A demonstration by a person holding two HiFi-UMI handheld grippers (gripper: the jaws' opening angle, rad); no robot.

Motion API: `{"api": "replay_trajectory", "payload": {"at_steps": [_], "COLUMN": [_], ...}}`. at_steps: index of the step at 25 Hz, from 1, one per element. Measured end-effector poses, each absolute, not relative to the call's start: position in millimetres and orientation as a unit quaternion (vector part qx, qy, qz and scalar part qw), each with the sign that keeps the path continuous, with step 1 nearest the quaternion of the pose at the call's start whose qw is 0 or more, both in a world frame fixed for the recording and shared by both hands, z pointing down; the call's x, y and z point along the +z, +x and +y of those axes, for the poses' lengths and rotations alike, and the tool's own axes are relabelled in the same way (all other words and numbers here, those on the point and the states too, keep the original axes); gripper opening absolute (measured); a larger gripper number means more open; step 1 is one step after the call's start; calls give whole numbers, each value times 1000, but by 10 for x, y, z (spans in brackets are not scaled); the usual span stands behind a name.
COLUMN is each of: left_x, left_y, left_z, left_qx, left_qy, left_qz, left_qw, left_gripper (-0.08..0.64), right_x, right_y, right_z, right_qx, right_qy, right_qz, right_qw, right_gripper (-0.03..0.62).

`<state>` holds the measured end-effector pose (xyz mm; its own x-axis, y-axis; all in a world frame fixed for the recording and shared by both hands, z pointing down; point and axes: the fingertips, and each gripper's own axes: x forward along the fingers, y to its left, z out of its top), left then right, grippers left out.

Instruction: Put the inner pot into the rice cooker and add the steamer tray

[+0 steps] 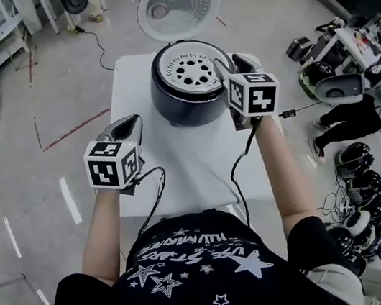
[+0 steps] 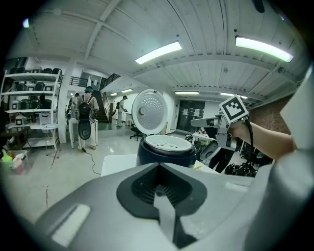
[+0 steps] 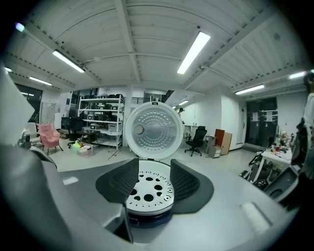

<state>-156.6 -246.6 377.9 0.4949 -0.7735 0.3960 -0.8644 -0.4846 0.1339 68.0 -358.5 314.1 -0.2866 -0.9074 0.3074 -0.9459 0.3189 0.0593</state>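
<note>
On a white table (image 1: 178, 165) over a glossy grey floor (image 1: 57, 98) in a cluttered workshop with shelves (image 3: 100, 117), the steamer tray (image 1: 194, 67) sits in the cooker (image 1: 182, 102), lid (image 1: 177, 4) up, with the left gripper (image 2: 158, 188) empty, jaws together, and the right gripper (image 3: 149, 179) near the cooker, jaws apart on nothing.

rice cooker (image 1: 175, 107) mid table (image 1: 181, 179), lid (image 1: 177, 4) up behind, free room in front

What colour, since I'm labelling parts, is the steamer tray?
Steamer tray: white with round holes; best in the right gripper view.
</note>
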Motion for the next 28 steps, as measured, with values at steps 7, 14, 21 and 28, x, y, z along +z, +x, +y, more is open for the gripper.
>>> {"api": "replay_trajectory", "payload": {"at_steps": [7,14,21,28], "left_x": [3810,4127,4440,4689], "left_y": [-1512,-1349,-1271,-1204], "left_z": [-2263,-2180,-1883,-1430], "left_qx": [152,165,177,194], "left_qy": [878,889,880,861], "left_qz": [-422,-383,-382,-398], "left_qw": [164,192,219,251], "left_gripper": [0,0,0,0], "right_x": [3054,3554,3996,4404], "right_y": [727,831,740,843], "right_z": [-3013,-2597,-2266,-1660], "right_qx": [27,78,111,153], "right_qy": [649,668,655,640], "right_qz": [-753,-733,-737,-740], "right_qw": [105,103,125,141], "right_gripper": [90,26,26,26]}}
